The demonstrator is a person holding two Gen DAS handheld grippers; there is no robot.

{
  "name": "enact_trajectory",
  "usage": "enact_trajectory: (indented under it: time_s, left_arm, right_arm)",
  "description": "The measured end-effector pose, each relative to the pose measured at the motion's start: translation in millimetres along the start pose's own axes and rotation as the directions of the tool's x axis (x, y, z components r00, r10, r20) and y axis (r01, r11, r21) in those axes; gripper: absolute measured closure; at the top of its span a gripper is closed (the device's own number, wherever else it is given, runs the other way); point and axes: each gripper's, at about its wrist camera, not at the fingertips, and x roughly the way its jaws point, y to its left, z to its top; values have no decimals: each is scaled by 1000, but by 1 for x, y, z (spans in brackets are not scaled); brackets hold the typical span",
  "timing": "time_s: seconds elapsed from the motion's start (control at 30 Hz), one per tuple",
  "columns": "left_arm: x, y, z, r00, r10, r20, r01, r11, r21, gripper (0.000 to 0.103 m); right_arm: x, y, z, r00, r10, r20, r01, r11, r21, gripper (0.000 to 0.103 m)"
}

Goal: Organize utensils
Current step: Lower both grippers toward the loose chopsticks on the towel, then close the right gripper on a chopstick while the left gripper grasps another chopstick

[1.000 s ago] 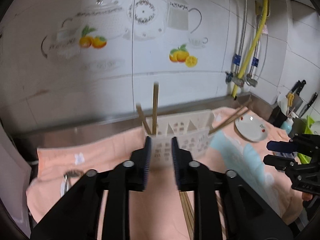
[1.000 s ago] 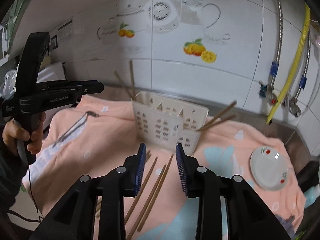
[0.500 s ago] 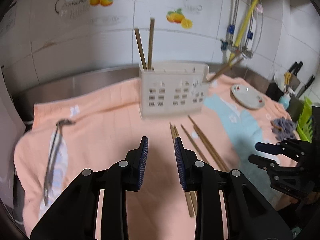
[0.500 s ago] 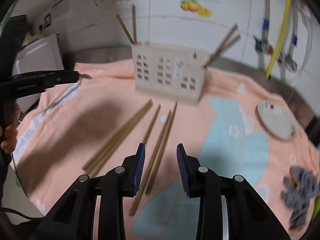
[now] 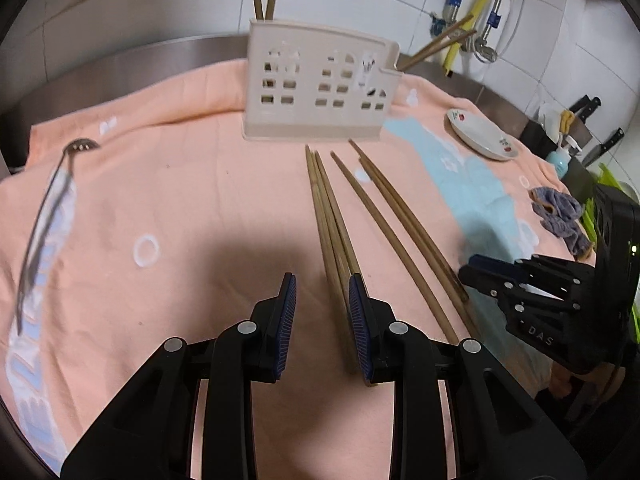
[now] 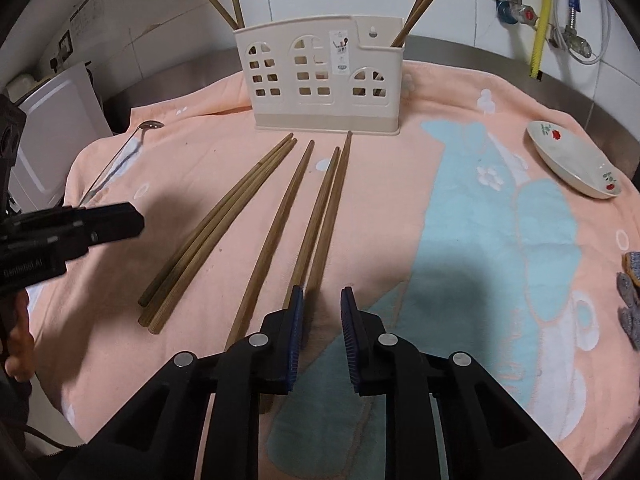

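Several wooden chopsticks lie on the peach towel in front of a beige utensil holder that has chopsticks standing in both ends. My left gripper is open and low over the near ends of the left bundle. My right gripper is open, low over the near ends of the right pair of chopsticks. The holder stands at the back. A metal slotted spoon lies at the left.
A small white plate sits at the right on the towel. A grey rag lies at the right edge. Knives and a steel counter rim stand behind. Pipes run along the tiled wall.
Both grippers have dropped down and tilted toward the towel, closing in on the near ends of the loose chopsticks. Both stay open and empty.
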Motion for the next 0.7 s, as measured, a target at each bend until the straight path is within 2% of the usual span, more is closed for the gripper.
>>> enact_trajectory:
  time_s: [0.4,0.47,0.7]
  left_arm:
    - [18,-8,-3,999,-18,-43,19,1000,7,76]
    - [21,-8,-3,999,-16,-49,16,1000,6,81]
    - [34,-6,-3,997,12,-71,-12,1000,-1,87]
  right_arm:
    - [13,7,1,999,-32,-19,31,999,-23,90]
    - [13,8,0,999,-52,-15,51,998,-37,93]
    - [11,1,-3,997,-78,-7,77,996,-33,96]
